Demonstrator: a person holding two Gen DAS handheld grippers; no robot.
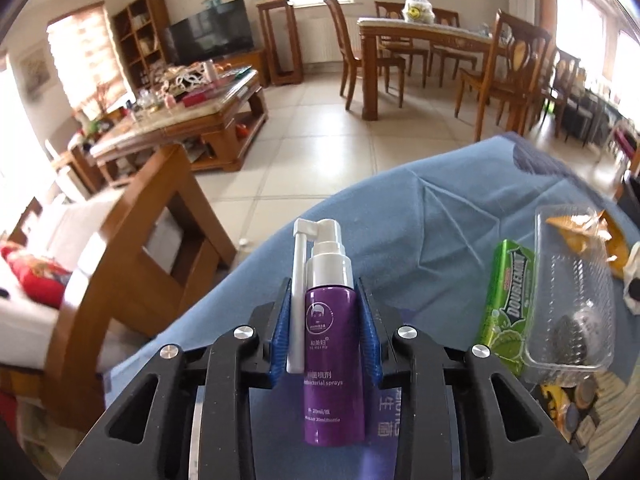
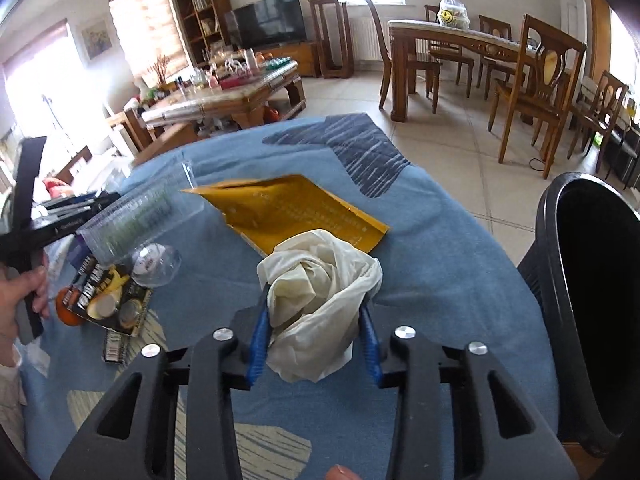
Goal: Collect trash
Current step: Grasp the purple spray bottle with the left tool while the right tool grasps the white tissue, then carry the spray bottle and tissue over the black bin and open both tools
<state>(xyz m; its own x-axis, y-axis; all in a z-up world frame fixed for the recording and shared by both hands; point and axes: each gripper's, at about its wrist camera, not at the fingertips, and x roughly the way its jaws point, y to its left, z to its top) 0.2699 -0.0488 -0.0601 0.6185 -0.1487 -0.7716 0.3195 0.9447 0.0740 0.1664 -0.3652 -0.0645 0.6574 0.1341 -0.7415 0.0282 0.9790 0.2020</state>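
The left gripper [image 1: 325, 300] is clamping a purple spray bottle [image 1: 331, 360] upright between its blue pads [image 1: 280, 332], closed firmly on the bottle's body, with the white pump head and its long folded nozzle rising above the fingertips. To the right of this gripper, a green Doublemint gum pack [image 1: 509, 304] is lying on the blue tablecloth [image 1: 432, 224], touching the near edge of a clear plastic tray [image 1: 572, 288]. A torn yellow wrapper [image 1: 580, 228] is sitting at the tray's far end.

The right gripper [image 2: 316, 308] is pinching a crumpled white tissue [image 2: 320, 304] between its blue pads, partly closed around the wad (the paper is bulging out above and below the fingers). Just ahead of it, a yellow padded envelope [image 2: 292, 208] is lying flat on the cloth. To the left, a clear ribbed cup [image 2: 136, 216] is lying on its side, close to a battery blister pack [image 2: 108, 300]. Far left, the person's hand [image 2: 20, 296] is gripping the other tool's handle. To the right of the right gripper, beside the table's edge, a black trash bin [image 2: 560, 280] is standing open.
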